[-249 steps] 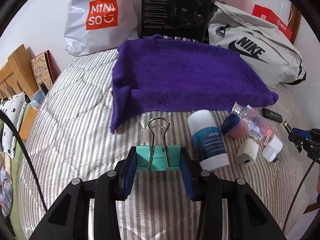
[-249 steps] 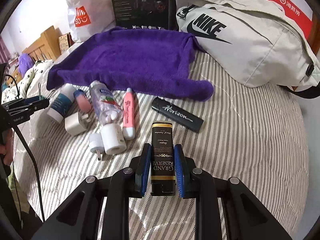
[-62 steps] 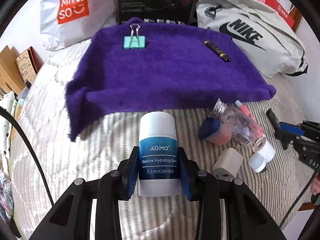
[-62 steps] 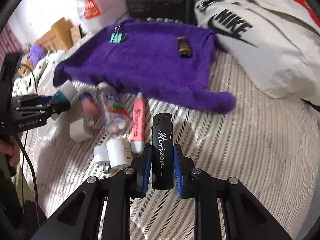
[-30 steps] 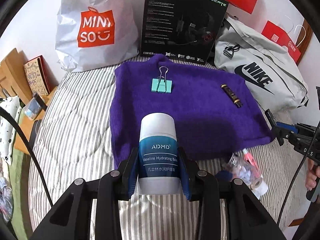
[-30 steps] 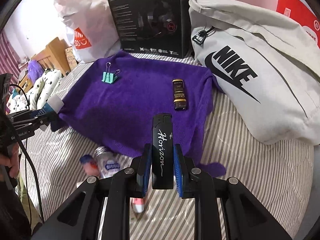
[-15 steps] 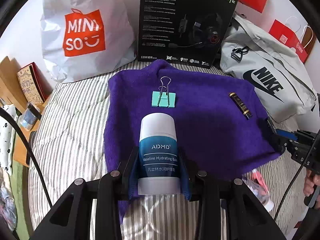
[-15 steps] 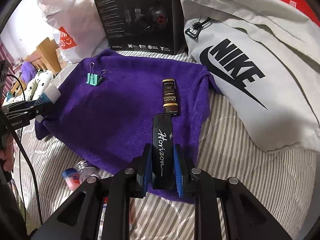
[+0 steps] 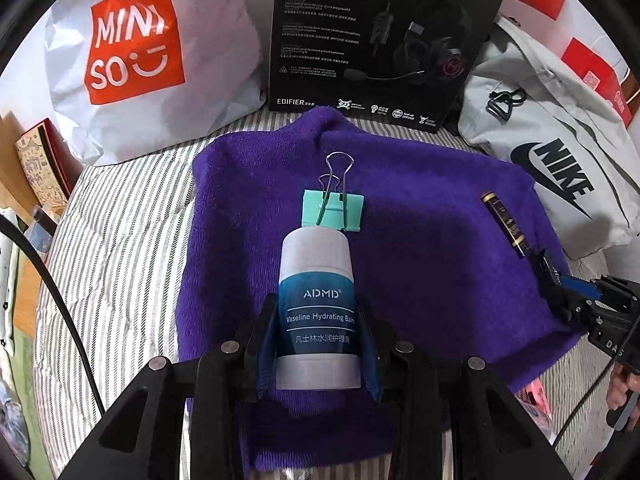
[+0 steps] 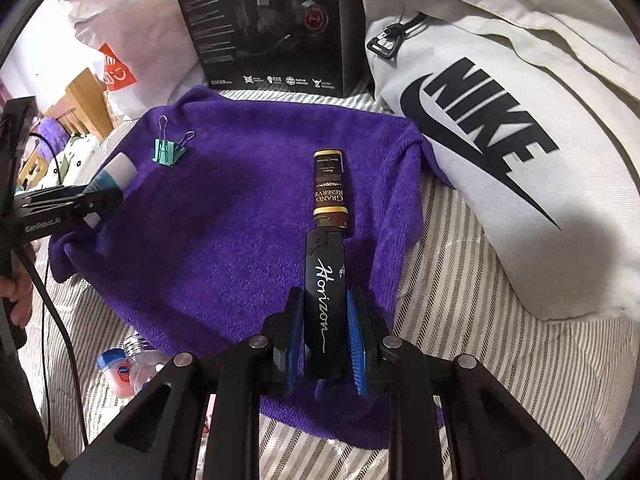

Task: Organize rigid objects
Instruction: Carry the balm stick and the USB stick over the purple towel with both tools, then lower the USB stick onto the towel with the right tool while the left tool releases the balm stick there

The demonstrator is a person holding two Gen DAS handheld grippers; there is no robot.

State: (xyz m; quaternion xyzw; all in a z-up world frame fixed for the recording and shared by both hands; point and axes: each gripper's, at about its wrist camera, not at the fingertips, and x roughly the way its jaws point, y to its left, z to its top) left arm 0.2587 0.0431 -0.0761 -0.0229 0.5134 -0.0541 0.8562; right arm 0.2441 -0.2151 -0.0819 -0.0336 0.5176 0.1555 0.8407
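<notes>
A purple towel [image 9: 420, 248] [image 10: 240, 216] lies spread on the striped bed. On it rest a teal binder clip [image 9: 333, 210] [image 10: 168, 152] and a small brown bottle [image 9: 505, 224] [image 10: 329, 188]. My left gripper [image 9: 318, 344] is shut on a white and blue Vaseline balm stick [image 9: 316, 304] [image 10: 110, 184], held over the towel just short of the clip. My right gripper [image 10: 323, 340] is shut on a black Horizon lighter [image 10: 324, 300], whose tip sits close behind the brown bottle.
A Miniso bag [image 9: 132, 60], a black headset box [image 9: 380, 36] [image 10: 264, 20] and a grey Nike bag [image 9: 560, 160] [image 10: 500, 120] line the far edge. Loose small items [image 10: 128, 364] lie on the bed left of the towel's near edge. A hand [image 10: 18, 296] holds the left tool.
Both grippers moved forward over the towel with their loads. The balm stick now nearly reaches the clip, and the lighter's tip has closed on the brown bottle.
</notes>
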